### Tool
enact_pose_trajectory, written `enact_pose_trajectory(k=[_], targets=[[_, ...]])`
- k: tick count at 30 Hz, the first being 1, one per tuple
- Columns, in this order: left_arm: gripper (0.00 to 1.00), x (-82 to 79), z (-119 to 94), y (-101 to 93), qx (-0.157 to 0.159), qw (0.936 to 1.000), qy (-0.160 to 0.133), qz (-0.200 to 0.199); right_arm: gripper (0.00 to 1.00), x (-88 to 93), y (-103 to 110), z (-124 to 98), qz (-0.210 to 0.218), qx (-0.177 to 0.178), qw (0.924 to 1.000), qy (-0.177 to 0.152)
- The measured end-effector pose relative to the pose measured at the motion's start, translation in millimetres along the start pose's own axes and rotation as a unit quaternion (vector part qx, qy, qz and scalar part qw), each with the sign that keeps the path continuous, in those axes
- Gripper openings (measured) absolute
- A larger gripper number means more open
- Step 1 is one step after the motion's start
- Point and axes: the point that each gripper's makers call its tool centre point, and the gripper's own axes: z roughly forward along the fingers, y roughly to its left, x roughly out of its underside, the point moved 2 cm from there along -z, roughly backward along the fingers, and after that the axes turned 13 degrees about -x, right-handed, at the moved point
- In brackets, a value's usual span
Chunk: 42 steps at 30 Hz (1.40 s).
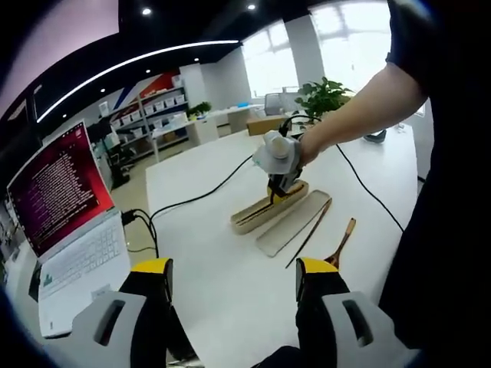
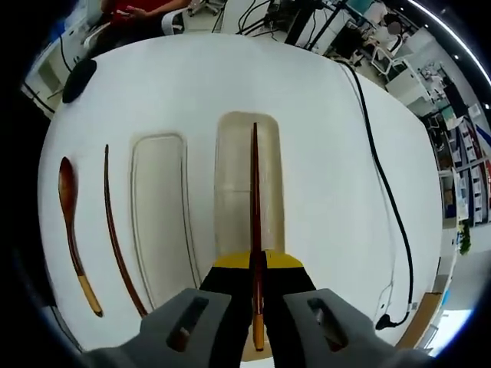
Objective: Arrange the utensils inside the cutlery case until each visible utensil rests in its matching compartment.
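Now the right gripper (image 2: 257, 307) has its jaws pinched on a chopstick (image 2: 255, 199), gripped near its thick end, the thin tip reaching out over the open cutlery case (image 2: 230, 192). It looks light, stiff and smooth, so a hold near the butt may let it swivel; steady lowering seems wise. The lid (image 2: 157, 215) lies just beside the case, then the second chopstick (image 2: 115, 230) and the wooden spoon (image 2: 70, 222) on the white table (image 2: 322, 153). The left gripper (image 1: 234, 287) hangs back, jaws wide apart, holding nothing, with a laptop (image 1: 65, 222) off to its side.
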Motion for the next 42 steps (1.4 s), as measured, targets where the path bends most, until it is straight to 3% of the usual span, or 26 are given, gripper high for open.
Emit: enact_pose_trajectory(k=[16,21,32,42], targets=[[0.67,-1.2,0,-7.9,0.004,1.0,0.0,0.0,0.0,3.6,0,4,-0.001,0.003,1.0,0.001],[0.67,1.8,-4,-6.1,-0.002,1.0,0.004,-0.001,0.0,5.8,-3,5,-0.007,0.023,0.9995,0.02],[0.67,-2.0,-7,-8.9,-0.001,0.9999,-0.001,-0.015,0.05,4.7,0,-4,-0.003,0.031,0.9995,0.009],[0.67,-9.7,-13,-5.8,-0.011,0.9998,-0.013,-0.004,0.13,0.7,4,-28,0.001,0.053,0.9983,-0.023]])
